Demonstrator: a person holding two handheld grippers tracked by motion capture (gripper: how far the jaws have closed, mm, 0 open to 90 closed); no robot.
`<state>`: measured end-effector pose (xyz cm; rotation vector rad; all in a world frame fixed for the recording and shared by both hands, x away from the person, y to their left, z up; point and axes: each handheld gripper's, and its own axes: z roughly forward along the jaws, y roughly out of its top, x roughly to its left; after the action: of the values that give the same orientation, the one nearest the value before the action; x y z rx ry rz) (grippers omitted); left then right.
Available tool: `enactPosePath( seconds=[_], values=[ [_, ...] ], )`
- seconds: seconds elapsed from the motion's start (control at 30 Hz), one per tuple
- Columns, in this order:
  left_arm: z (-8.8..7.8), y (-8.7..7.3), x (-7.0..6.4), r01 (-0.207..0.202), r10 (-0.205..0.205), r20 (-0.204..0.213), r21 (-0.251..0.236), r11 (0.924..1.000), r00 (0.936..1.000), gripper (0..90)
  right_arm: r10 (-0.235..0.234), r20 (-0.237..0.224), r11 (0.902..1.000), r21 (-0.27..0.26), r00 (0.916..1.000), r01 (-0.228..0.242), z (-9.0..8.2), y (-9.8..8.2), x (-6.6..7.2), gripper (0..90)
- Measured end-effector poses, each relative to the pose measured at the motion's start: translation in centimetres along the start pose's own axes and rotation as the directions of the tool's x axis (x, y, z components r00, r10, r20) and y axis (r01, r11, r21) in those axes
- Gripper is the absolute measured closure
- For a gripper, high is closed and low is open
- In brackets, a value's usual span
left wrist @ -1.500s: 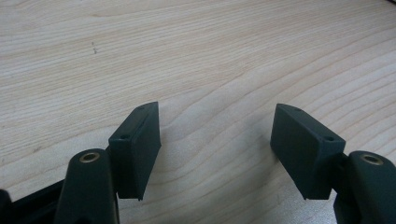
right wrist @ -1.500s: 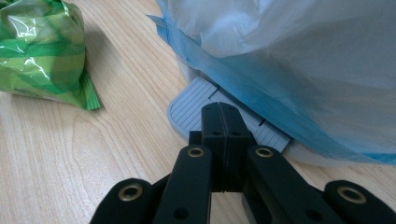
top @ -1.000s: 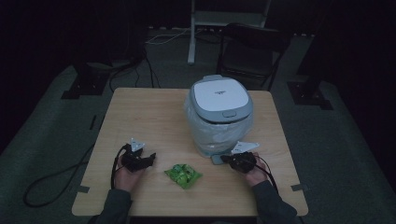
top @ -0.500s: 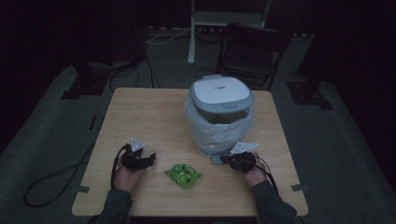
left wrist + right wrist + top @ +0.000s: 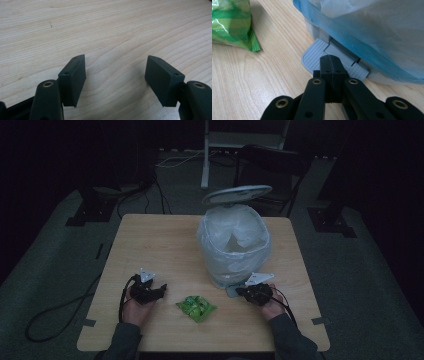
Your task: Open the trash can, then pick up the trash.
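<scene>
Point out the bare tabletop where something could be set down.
Free: the wide wood left of the lined pedal bin, behind the left gripper. Crowded: the near edge, with the green snack packet and the right gripper on the pedal.

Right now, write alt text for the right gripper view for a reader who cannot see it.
The right gripper, jaws shut, presses its tip on the grey pedal at the foot of a bin lined with a translucent bag. A green packet lies on the wooden table at upper left.
</scene>
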<state>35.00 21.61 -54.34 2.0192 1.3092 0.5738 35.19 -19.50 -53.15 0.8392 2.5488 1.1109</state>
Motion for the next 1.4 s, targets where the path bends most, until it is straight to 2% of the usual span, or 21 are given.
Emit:
enactPosePath(
  seconds=[0.43,0.73,0.77,0.8,1.0,1.13,1.3,1.33,1.37,1.4],
  values=[
    [0.0,0.0,0.0,0.0,0.0,-0.001,-0.001,1.0,1.0,33.8,0.001,-0.002,1.0,-0.001,1.0,-0.001,0.0,0.0,0.0,90.0],
    [-0.3,-0.2,-0.4,-0.017,0.017,0.013,0.017,0.9997,0.9998,30.3,0.007,-0.011,1.0,-0.003,0.9999,-0.007,0.0,0.0,-0.2,90.0],
    [-0.5,-0.1,-0.5,-0.02,0.019,0.015,0.031,0.9993,0.9997,30.3,0.009,-0.012,1.0,-0.004,0.9999,-0.009,0.0,-0.1,-0.2,90.0],
    [-0.6,-0.1,-0.6,-0.015,0.014,0.014,0.039,0.9991,0.9998,31.2,0.007,-0.013,1.0,-0.003,0.9999,-0.007,0.0,-0.1,-0.2,90.0],
    [-1.5,-0.2,-0.7,0.009,-0.009,0.002,0.058,0.9983,1.0,54.6,0.008,-0.013,1.0,-0.005,0.9999,-0.008,0.0,-0.1,-0.2,90.0],
    [-3.0,-0.4,-1.5,0.031,-0.032,0.067,0.013,0.9994,0.9973,56.7,0.01,-0.015,0.9999,-0.006,0.9998,-0.01,0.0,-0.1,-0.2,90.0],
    [-4.8,-0.8,-3.1,0.023,-0.018,0.132,-0.035,0.9991,0.9911,55.0,0.013,-0.02,0.9999,-0.007,0.9997,-0.013,0.0,-0.1,-0.3,90.0],
    [-4.8,-0.8,-3.1,0.023,-0.018,0.132,-0.035,0.9991,0.9911,54.7,0.013,-0.02,0.9999,-0.007,0.9997,-0.013,0.0,-0.1,-0.3,90.0],
    [-5.1,-0.8,-3.4,0.025,-0.017,0.165,-0.044,0.9987,0.9861,54.3,0.014,-0.021,0.9999,-0.008,0.9997,-0.014,0.0,-0.1,-0.3,90.0],
    [-5.3,-0.7,-3.6,0.022,-0.014,0.177,-0.046,0.9987,0.9841,54.3,0.013,-0.021,0.9999,-0.008,0.9997,-0.013,0.0,-0.1,-0.3,90.0]
  ],
)
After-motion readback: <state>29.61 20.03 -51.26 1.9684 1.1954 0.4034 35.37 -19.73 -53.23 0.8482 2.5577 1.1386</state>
